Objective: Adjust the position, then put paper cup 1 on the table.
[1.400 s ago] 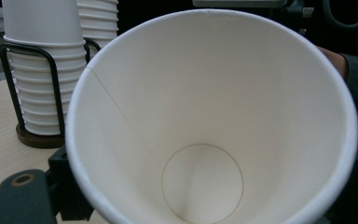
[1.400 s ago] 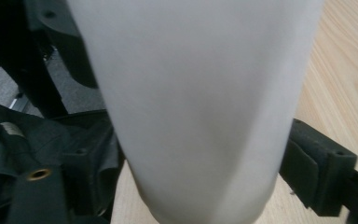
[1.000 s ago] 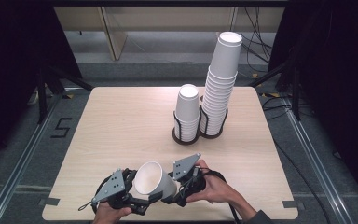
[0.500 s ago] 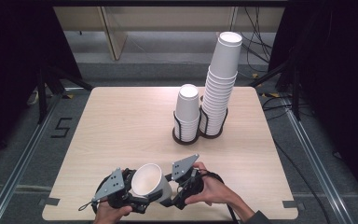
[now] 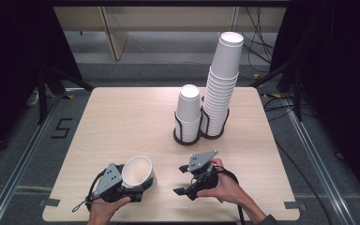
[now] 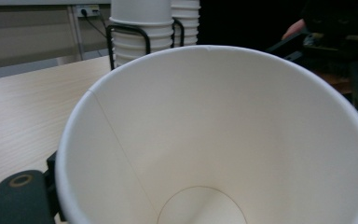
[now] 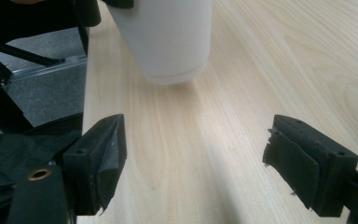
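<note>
high view: single white paper cup [image 5: 138, 172] clamped in left gripper [image 5: 140, 186] at near table edge, right gripper [image 5: 182, 180] spread empty | left gripper view: cup unstacked | right gripper view: placement judged pending

We see a light wooden table [image 5: 122, 126] with a black wire holder [image 5: 187, 137] toward its far side, bearing a short stack of white cups [image 5: 188, 108] and, just beside it, a tall stack [image 5: 222, 84]. Cables [image 5: 258, 42] lie on the grey floor [image 5: 23, 154] beyond.
</note>
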`<state>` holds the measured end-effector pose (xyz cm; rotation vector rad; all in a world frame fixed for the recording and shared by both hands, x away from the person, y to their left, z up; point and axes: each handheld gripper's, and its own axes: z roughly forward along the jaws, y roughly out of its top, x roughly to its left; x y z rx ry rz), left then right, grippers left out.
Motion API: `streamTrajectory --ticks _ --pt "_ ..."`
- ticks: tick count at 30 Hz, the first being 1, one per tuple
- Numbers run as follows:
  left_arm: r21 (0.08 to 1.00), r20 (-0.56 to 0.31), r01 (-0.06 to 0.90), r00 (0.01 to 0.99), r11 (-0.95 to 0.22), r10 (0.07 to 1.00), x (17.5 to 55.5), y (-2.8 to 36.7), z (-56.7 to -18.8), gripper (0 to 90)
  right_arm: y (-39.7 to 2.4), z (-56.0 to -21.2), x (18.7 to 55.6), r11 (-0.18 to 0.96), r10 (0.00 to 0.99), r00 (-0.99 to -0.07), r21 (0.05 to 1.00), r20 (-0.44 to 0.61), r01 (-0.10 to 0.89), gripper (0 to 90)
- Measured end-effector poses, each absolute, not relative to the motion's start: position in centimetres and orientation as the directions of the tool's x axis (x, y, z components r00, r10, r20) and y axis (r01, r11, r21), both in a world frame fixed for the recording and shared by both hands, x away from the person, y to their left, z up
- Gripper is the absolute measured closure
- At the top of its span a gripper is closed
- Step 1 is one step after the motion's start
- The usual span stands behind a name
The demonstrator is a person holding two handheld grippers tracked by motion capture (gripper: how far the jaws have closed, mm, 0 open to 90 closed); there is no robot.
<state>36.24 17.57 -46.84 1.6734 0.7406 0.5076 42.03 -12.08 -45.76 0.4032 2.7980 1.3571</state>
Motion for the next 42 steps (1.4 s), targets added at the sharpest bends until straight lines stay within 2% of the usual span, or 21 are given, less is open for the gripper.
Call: streamTrajectory --ticks 4,18,42 --pt "0.971 -0.032 0.197 0.667 -0.134 0.744 36.6 18.0 -47.0 13.3 -12.4 -45.8 42.0 0.592 0.255 -0.962 0.770 0.103 0.239 20.9" --pt "0.966 -0.047 0.235 0.582 -0.113 0.812 37.3 19.4 -47.1 12.8 -13.4 -46.2 41.6 0.591 0.307 -0.948 0.764 0.084 0.259 20.2" --pt "0.963 -0.052 0.250 0.541 -0.101 0.840 38.4 20.0 -47.4 12.8 -15.4 -46.7 41.0 0.582 0.356 -0.931 0.760 0.081 0.289 20.0"
